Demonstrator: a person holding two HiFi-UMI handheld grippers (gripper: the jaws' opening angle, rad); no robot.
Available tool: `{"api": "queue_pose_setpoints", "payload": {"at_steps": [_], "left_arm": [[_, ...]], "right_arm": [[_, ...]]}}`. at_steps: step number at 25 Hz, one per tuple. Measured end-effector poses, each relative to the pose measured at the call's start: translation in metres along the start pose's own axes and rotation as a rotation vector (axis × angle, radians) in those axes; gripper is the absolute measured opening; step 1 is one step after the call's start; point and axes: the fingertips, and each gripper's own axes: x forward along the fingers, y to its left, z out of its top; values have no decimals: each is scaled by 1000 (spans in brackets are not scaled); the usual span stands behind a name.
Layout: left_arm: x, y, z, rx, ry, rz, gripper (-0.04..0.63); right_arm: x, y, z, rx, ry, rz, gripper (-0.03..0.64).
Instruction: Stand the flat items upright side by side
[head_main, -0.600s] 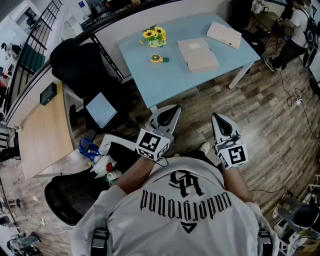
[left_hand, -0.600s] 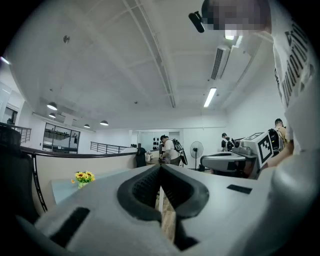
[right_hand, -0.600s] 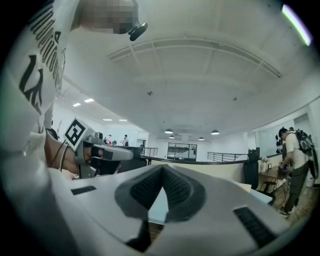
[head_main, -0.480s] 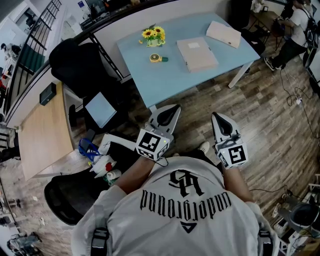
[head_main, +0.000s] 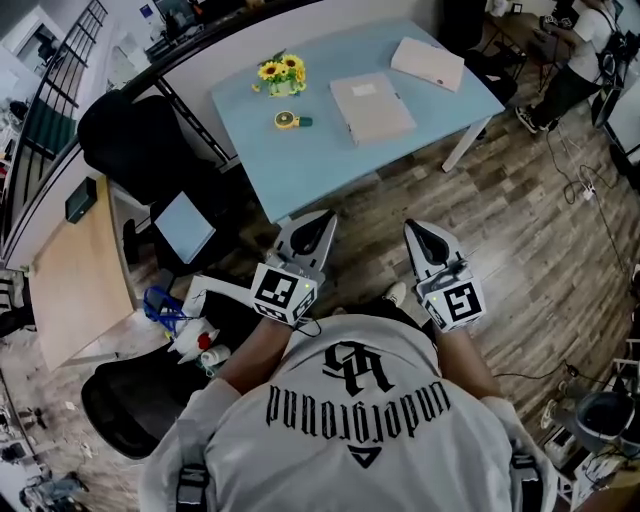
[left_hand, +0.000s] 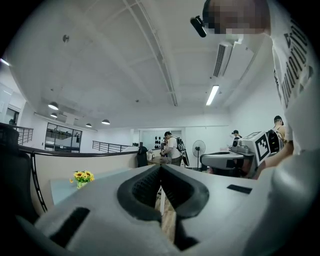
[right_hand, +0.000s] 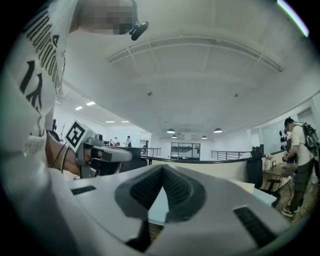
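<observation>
Left gripper (head_main: 318, 222) and right gripper (head_main: 416, 231) both pinched together, empty, well short of the tabletop (head_main: 300, 165) — near folder (head_main: 372, 107) flat at twelve o'clock, far folder (head_main: 428, 63) at one. I'd step in, spread the jaws, catch an edge.

wood-plank floor (head_main: 540, 250). a light blue table (head_main: 320, 160) stands far. a black office chair (head_main: 135, 145) and wooden desk (head_main: 75, 285) sit left.
</observation>
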Motion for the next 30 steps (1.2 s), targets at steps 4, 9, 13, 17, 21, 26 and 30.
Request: {"api": "queue_pose_setpoints", "payload": {"at_steps": [4, 9, 13, 17, 21, 26, 30], "left_arm": [[27, 4, -4, -1, 13, 11, 2], [81, 0, -15, -13, 48, 11, 190], [135, -7, -26, -14, 80, 18, 271], [180, -13, -32, -21, 93, 37, 289], [215, -18, -34, -13, 101, 47, 296], [253, -18, -41, -28, 117, 36, 296], [278, -9, -51, -39, 133, 25, 296]], "right_arm": [[6, -21, -7, 31, 7, 54, 6], [9, -73, -23, 77, 32, 60, 90], [6, -126, -39, 120, 62, 61, 253], [0, -172, -44, 126, 67, 88, 290], [-2, -200, -51, 133, 72, 115, 304], [5, -231, -66, 161, 97, 118, 316], [20, -253, -75, 166, 111, 109, 314]]}}
